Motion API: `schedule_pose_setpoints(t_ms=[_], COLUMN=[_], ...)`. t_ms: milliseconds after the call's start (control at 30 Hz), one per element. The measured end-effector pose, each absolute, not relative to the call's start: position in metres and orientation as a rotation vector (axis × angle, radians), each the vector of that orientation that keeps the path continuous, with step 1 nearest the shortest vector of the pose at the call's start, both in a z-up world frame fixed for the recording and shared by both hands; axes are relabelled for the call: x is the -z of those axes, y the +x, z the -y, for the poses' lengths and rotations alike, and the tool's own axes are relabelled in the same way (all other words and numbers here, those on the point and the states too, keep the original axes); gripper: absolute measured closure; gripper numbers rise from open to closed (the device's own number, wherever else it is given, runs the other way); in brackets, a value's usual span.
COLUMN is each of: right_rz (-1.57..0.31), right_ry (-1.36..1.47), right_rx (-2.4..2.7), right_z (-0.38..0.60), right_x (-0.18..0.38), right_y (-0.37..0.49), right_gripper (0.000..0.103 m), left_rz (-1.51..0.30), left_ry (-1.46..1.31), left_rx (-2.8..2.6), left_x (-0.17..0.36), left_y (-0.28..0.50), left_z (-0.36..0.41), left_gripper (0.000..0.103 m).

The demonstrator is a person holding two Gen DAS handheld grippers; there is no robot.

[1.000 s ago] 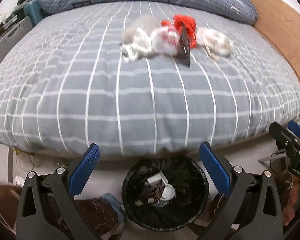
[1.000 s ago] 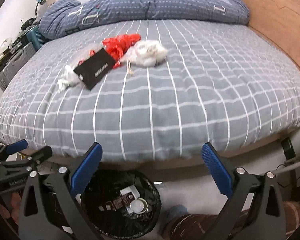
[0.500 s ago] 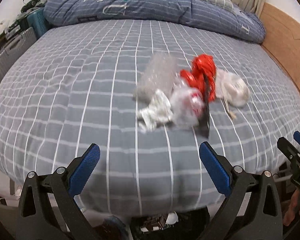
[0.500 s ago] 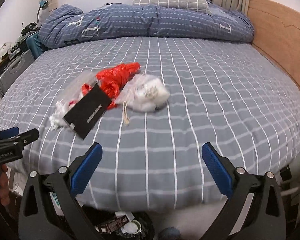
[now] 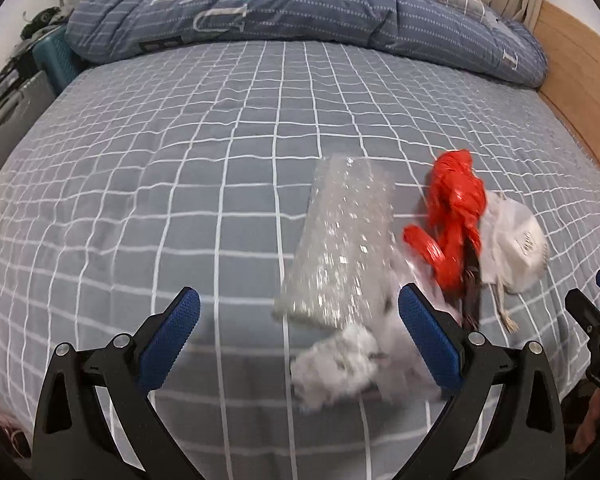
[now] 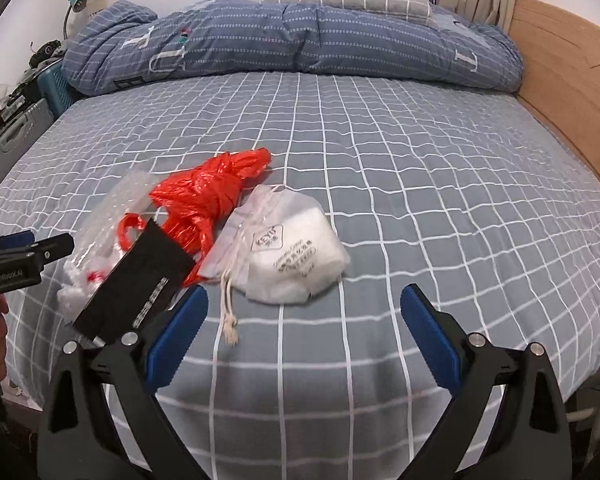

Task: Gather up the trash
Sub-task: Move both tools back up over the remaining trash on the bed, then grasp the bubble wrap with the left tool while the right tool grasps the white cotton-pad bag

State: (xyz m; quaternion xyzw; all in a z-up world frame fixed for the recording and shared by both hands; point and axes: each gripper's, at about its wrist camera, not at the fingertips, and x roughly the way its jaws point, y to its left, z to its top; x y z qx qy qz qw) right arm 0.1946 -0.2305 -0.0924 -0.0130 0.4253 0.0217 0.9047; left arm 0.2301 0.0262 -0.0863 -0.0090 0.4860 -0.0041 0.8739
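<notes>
Left claw is spread wide with nothing in it, hovering low over the near edge of the bed. In this view the trash sits just ahead and a bit to the right: a crumpled white tissue lies right between the blue pads, closest of all, and behind it a strip of bubble wrap runs lengthwise away from the claw, leaning slightly right. Further right there's a knotted red plastic bag, shiny and crinkly, touching a soft white mask bag with a drawstring. The tissue looks blurry, so I can't make out its exact shape.

Right claw is also wide open and empty. From here the mask bag is dead ahead, just past the pads, its cord trailing toward the claw. A flat black card sleeve lies to the left with its long side angled up and to the right, partly over the red bag and the clear wrap.

My guess: left hand is nearer the tissue and wrap, right is nearer the mask bag. All of it is light and squishy except the stiff black sleeve, so pinching should be easy.
</notes>
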Motion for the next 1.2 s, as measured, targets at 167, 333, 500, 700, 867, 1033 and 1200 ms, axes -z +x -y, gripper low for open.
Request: schedule_pose_setpoints(t_ms=[167, 333, 500, 700, 867, 1033, 1200], right_rz=[-0.9, -0.929, -0.953, -0.981, -0.995, -1.01, -1.012], right_ry=[-0.017, 0.003, 0.016, 0.013, 0.01, 0.012, -0.002], right_rx=[-0.048, -0.059, -0.077, -0.093, -0.098, -0.104, -0.096], right_z=[0.233, 0.233, 0.23, 0.223, 0.22, 0.221, 0.219], right_x=[0.104, 0.115, 0.122, 0.131, 0.135, 0.138, 0.139], right_y=[0.214, 0.227, 0.235, 0.244, 0.247, 0.248, 0.246], right_gripper=[0.012, 0.016, 0.021, 0.028, 0.04, 0.056, 0.066], left_rz=[-1.044, -1.078, -1.107, -1.131, -1.151, -1.155, -1.136], left_ry=[0.006, 0.017, 0.021, -0.003, -0.012, -0.013, -0.01], left_rx=[0.044, 0.08, 0.121, 0.175, 0.212, 0.243, 0.237], left_x=[0.096, 0.108, 0.114, 0.121, 0.126, 0.126, 0.121], left_y=[0.254, 0.266, 0.272, 0.276, 0.277, 0.276, 0.273], left_z=[-0.024, -0.021, -0.02, -0.018, -0.015, -0.011, -0.008], left_gripper=[0.006, 0.006, 0.01, 0.029, 0.045, 0.067, 0.075])
